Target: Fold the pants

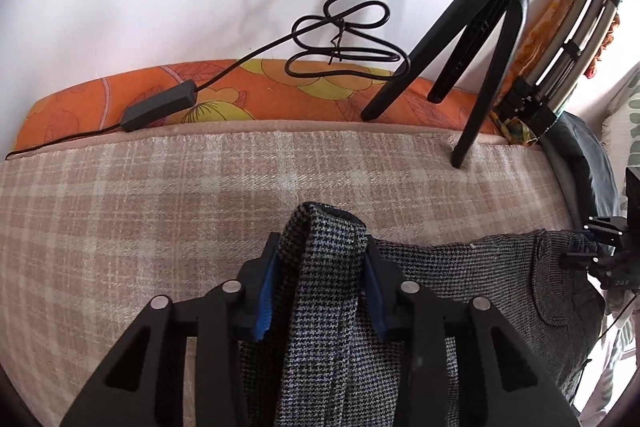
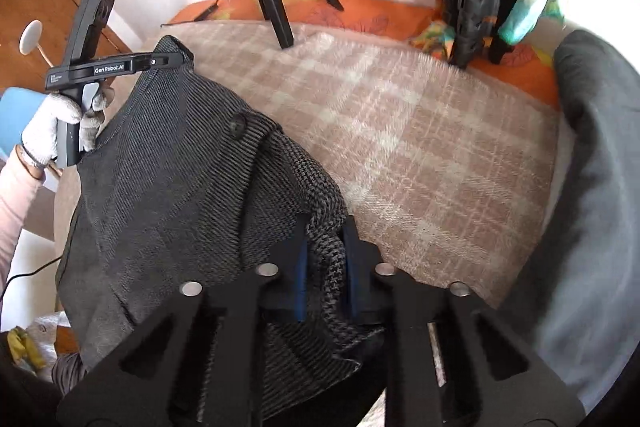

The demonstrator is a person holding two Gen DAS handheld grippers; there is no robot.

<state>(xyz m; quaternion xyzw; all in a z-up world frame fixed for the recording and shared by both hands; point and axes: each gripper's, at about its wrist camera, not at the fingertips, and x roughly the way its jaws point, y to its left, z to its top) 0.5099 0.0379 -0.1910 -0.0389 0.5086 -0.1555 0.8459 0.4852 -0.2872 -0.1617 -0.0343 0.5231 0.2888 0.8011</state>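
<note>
Left claw (image 1: 318, 279): clamped on a raised fold of the pants (image 1: 460, 291)
Right claw (image 2: 326, 267): clamped on bunched pants edge
Pants: above the plaid blanket (image 1: 160, 195), before the tripod (image 1: 480, 39)

Grey houndstooth pants (image 2: 168, 187), lifted, bunched

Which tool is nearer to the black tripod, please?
Hard to call. The left tool faces the tripod across bare blanket; the right tool does too.
</note>
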